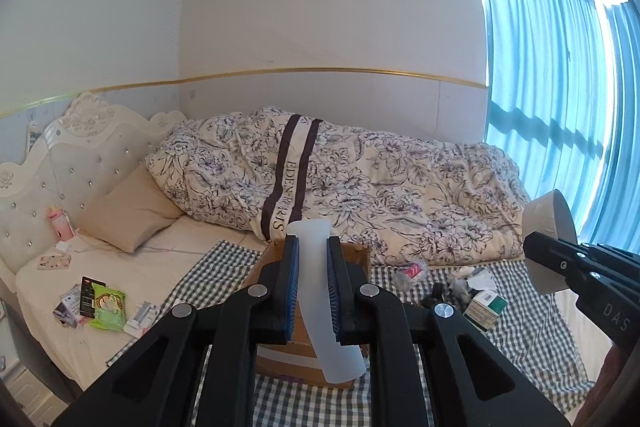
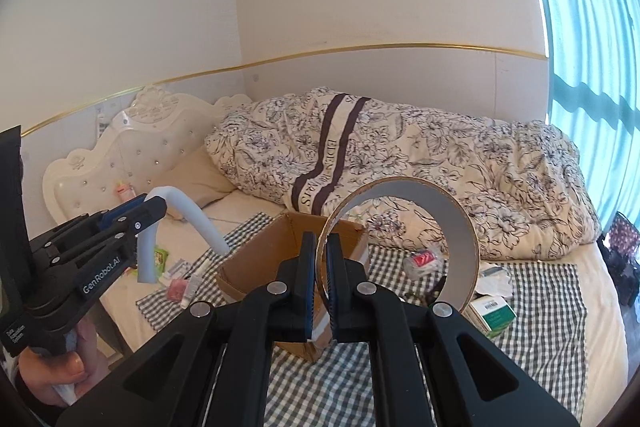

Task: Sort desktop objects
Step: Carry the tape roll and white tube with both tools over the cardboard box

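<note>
The white tube (image 1: 320,291) sits pinched between the blue pads of the left gripper (image 1: 313,287), held in the air above the open cardboard box (image 1: 352,255); in the right wrist view it shows as a bent white shape at about 9 o'clock from the box. The tape roll (image 2: 404,243) is clamped by its wall in the right gripper (image 2: 320,283), one finger inside the ring and one outside, hanging just over the box (image 2: 256,263) at its 3 o'clock edge.

Both tools are loaded and poised over the box, so the step in hand looks like carrying items to the container. The next move probably calls for lowering each piece inside the box walls and spreading the fingers, one side at a time so the tube and roll do not collide.

Beyond the box, on the checked cloth (image 2: 540,307), lie a green carton (image 2: 492,315) at 3 o'clock and a red-and-clear wrapper (image 2: 424,261) at 2 o'clock, likely yet to be sorted.
</note>
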### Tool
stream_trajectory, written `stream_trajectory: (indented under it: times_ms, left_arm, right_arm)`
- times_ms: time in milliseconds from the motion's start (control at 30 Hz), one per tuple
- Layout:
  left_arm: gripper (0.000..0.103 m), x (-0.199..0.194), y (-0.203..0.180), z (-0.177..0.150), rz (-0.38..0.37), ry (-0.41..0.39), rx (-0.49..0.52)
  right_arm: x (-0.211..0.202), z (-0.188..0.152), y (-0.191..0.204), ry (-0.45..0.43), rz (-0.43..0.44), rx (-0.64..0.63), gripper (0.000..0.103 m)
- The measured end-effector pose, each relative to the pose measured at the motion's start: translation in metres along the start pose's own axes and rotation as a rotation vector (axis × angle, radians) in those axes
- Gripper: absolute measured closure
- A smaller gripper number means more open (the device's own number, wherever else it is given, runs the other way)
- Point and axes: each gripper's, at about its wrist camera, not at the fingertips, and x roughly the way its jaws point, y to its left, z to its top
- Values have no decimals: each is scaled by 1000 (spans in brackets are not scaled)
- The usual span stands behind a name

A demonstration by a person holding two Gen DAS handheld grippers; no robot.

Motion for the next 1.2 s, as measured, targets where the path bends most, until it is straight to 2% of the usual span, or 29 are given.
stream_trajectory:
  times_ms: [233, 500, 867, 1200]
  left_arm:
    - [90, 19, 8, -1, 7, 26, 2]
    - [90, 54, 20, -6, 11, 81, 4]
    - [90, 127, 33, -16, -35, 212, -7]
    - [90, 190, 48, -40, -29, 316, -29]
  right_arm:
    - [21, 3, 12, 9, 21, -18, 98]
    - [64, 3, 18, 43, 48, -18, 98]
    - [138, -3, 19, 131, 83, -2, 98]
    - [201, -22, 19, 214, 106, 4, 98]
